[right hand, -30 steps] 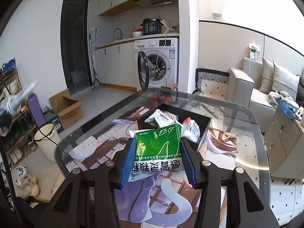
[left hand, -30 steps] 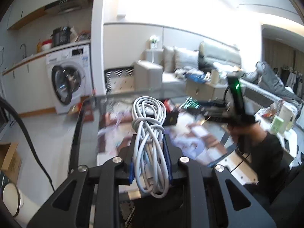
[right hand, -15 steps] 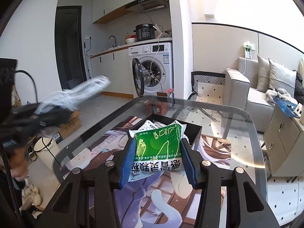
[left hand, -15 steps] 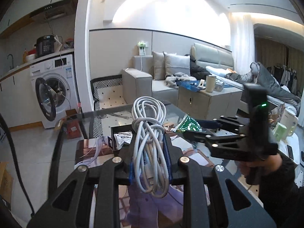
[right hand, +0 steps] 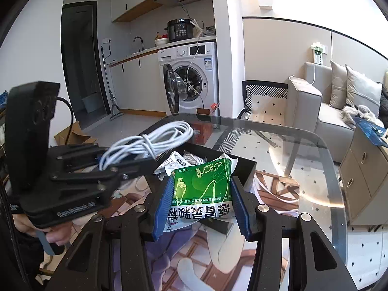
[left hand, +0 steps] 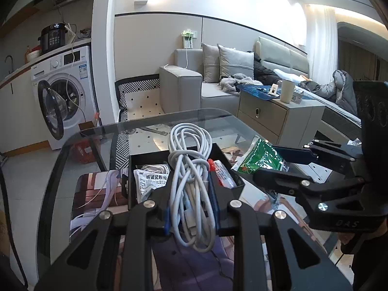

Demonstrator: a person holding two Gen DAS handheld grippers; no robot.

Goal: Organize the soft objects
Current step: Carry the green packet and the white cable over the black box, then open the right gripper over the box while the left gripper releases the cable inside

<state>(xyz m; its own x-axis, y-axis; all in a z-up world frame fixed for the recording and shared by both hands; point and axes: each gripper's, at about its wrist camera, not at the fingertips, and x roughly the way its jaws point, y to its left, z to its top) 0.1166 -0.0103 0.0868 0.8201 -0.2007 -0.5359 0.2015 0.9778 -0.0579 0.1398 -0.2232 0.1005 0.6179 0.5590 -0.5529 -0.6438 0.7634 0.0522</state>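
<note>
Both wrist views look down close, seemingly sharing the black tray (left hand: 232, 162).

On the desk (right hand: 303, 145) ahead of me sits the tray (right hand: 245, 167), packets inside it. My left gripper (left hand: 190, 194) holds the cable bundle (left hand: 190, 169) over its near edge; my right gripper (right hand: 201, 208), beside it, holds the sachet (right hand: 203, 189).

Bright daylight, blown-out wall glare, fisheye-warped dark corners.

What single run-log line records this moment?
left gripper: shut on coiled white cable | right gripper: shut on green sachet | both near open black box
</note>
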